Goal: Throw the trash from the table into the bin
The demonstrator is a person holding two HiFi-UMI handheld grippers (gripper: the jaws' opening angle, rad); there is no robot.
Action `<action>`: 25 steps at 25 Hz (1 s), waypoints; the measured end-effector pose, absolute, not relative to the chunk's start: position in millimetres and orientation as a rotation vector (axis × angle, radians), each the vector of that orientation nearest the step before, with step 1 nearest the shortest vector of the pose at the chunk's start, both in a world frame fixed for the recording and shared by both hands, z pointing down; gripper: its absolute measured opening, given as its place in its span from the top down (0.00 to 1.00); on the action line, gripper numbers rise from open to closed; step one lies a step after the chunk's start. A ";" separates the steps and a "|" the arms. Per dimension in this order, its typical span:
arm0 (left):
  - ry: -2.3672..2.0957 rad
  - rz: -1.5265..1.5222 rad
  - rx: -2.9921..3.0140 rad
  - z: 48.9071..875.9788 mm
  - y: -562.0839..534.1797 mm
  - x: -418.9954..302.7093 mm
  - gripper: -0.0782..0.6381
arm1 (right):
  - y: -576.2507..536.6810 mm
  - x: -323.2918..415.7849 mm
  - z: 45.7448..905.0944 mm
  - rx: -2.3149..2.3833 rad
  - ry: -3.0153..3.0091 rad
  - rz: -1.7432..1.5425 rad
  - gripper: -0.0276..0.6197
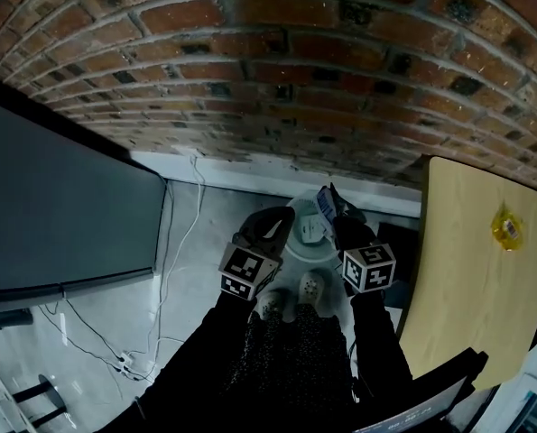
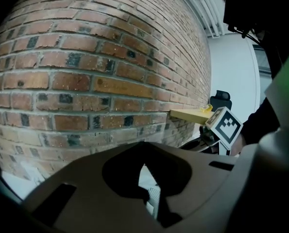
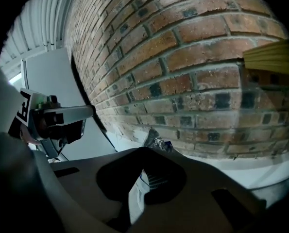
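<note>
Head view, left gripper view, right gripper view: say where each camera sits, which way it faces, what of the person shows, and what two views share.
Head view: on the head, facing steeply down at the bin; shows legs, shoes, left tool, right tool.
Left gripper view: on the left tool, facing the brick wall; shows the right tool's marker cube.
Right gripper view: on the right tool, facing the wall past its wrapper; shows the left tool.
Shared: both gripper views show the table.
</note>
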State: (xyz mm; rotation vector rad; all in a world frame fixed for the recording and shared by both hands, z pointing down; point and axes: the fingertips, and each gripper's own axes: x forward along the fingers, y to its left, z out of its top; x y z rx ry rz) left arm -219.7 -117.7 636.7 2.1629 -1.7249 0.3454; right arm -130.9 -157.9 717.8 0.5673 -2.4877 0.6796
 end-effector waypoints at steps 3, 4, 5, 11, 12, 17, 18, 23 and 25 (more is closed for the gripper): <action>-1.711 0.354 2.162 649.6 -118.1 -217.9 0.88 | -156.4 -129.6 731.1 0.562 -2.478 0.678 0.94; -1.708 0.353 2.162 653.9 -119.1 -217.6 0.88 | -156.3 -129.5 735.8 0.559 -2.475 0.676 0.94; -1.705 0.352 2.161 658.4 -120.2 -217.6 0.88 | -156.3 -129.8 740.7 0.556 -2.471 0.675 0.94; -1.681 0.367 2.148 687.9 -118.3 -220.5 0.88 | -152.4 -133.2 773.8 0.530 -2.446 0.684 0.94; -1.676 0.370 2.148 691.8 -117.7 -220.4 0.88 | -152.7 -132.8 778.7 0.534 -2.440 0.686 0.94; -1.659 0.388 2.144 709.2 -113.6 -220.5 0.88 | -147.5 -135.9 794.8 0.532 -2.436 0.700 0.94; -1.656 0.388 2.144 711.8 -112.8 -219.9 0.88 | -146.0 -135.8 796.8 0.529 -2.433 0.699 0.94; -1.652 0.367 2.143 713.3 -111.9 -218.4 0.88 | -141.3 -135.4 804.0 0.530 -2.420 0.693 0.94; -1.644 0.356 2.147 712.3 -111.2 -217.1 0.88 | -139.2 -136.5 806.2 0.517 -2.418 0.687 0.94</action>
